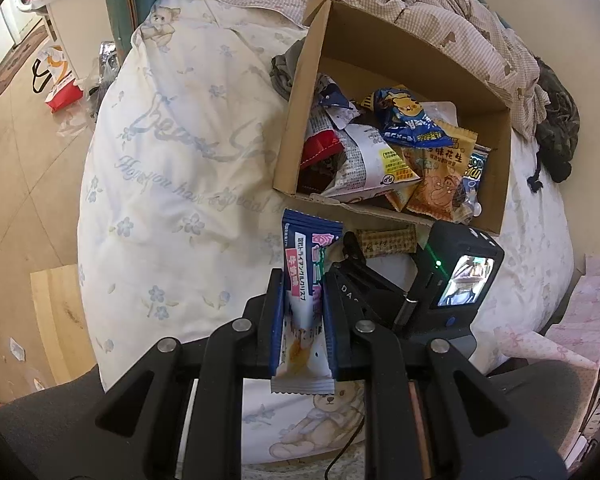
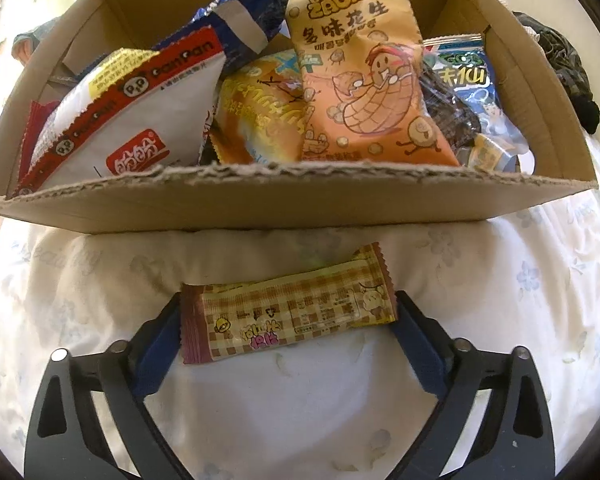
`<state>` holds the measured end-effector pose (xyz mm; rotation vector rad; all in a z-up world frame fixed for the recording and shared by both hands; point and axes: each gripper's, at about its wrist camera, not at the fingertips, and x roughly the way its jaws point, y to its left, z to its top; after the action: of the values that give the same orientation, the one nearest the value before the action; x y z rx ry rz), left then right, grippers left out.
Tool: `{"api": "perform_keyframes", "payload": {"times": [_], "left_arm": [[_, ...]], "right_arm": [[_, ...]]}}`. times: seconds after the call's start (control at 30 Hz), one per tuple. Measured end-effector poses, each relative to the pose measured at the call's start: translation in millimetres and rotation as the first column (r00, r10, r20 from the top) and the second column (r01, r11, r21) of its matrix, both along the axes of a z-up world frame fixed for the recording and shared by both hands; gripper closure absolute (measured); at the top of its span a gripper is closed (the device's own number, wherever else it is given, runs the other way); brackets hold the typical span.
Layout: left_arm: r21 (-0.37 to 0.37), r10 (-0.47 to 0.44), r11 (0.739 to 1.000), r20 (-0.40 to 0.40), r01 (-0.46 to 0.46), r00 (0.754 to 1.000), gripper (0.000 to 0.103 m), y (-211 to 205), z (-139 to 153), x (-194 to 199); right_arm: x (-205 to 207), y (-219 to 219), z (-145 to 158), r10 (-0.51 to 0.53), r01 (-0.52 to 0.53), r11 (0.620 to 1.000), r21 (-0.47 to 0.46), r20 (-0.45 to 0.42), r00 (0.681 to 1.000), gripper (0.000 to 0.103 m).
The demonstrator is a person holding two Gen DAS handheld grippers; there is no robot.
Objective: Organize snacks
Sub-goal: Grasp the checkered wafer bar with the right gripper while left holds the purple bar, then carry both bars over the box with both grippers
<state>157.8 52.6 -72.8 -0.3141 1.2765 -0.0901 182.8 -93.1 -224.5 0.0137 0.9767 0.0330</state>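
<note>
left gripper [image 1: 302,300] clamps a blue-and-white snack bar [image 1: 305,300] upright, near the cardboard box [image 1: 380,60] of snacks. right gripper [image 2: 288,318] jaws wide, straddling the checked wafer bar [image 2: 288,312] lying on the quilt [image 2: 300,392] just before the box; pad contact unclear.

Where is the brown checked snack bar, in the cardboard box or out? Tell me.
Out. The brown checked snack bar lies on the white floral quilt in front of the cardboard box, between the right hand-held gripper's open jaws.

**Snack items and box: current positions**

Cardboard box [image 2: 284,204]: open-topped, on the bed, filled with mixed snack packets. Checked wafer bar [image 2: 288,312]: flat on the quilt, lengthwise along the box's near wall, just beside it. Blue-and-white snack bar [image 1: 304,300]: upright, raised off the quilt.
</note>
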Motion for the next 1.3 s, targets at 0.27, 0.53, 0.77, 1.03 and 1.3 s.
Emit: {"api": "perform_keyframes", "payload": {"times": [0.27, 0.53, 0.77, 1.03, 1.3], "left_arm": [[0.007, -0.005, 1.0, 0.003, 0.005, 1.0, 0.088, 0, -1, 1], [0.016, 0.0, 1.0, 0.007, 0.0, 1.0, 0.088, 1, -1, 1], [0.044, 0.009, 0.999, 0.006, -0.01, 1.0, 0.088, 4, -3, 2], [0.086, 0.029, 0.996, 0.023, -0.031, 0.999, 0.088, 9, -4, 4], [0.145, 0.016, 0.989, 0.097, -0.03, 0.995, 0.088, 0, 5, 2]], "right_arm": [[-4, -9, 5, -0.009, 0.008, 1.0, 0.013, 0.023, 1.0, 0.024], [-10, -16, 11, -0.007, 0.007, 1.0, 0.014, 0.034, 0.999, 0.035], [-21, -20, 24, -0.003, 0.002, 1.0, 0.024, 0.034, 0.999, 0.035], [-42, -34, 53, 0.021, -0.022, 1.0, 0.022, 0.051, 0.998, 0.035], [-61, -62, 106, 0.003, -0.011, 0.996, 0.086, 0.087, 0.996, 0.035]]}}
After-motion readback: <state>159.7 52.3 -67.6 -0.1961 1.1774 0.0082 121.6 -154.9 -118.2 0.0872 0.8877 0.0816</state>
